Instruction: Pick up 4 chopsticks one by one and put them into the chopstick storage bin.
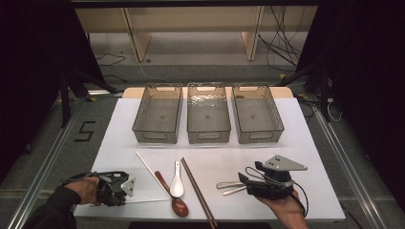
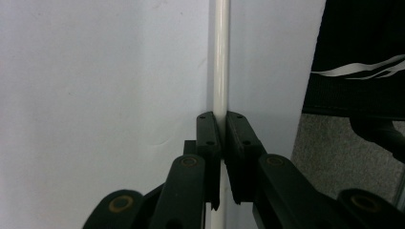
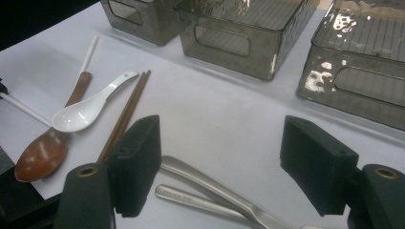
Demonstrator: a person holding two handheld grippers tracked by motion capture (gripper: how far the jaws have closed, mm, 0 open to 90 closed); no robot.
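Lying pinched within left claw (image 2: 223,125): white stick (image 2: 220,57)

My left gripper (image 1: 125,187) was squeezed shut low by the table's edge. My right gripper (image 3: 219,162) was wide open.

High view overhead facing forward, gripper views close, sharing white table (image 1: 305,143)
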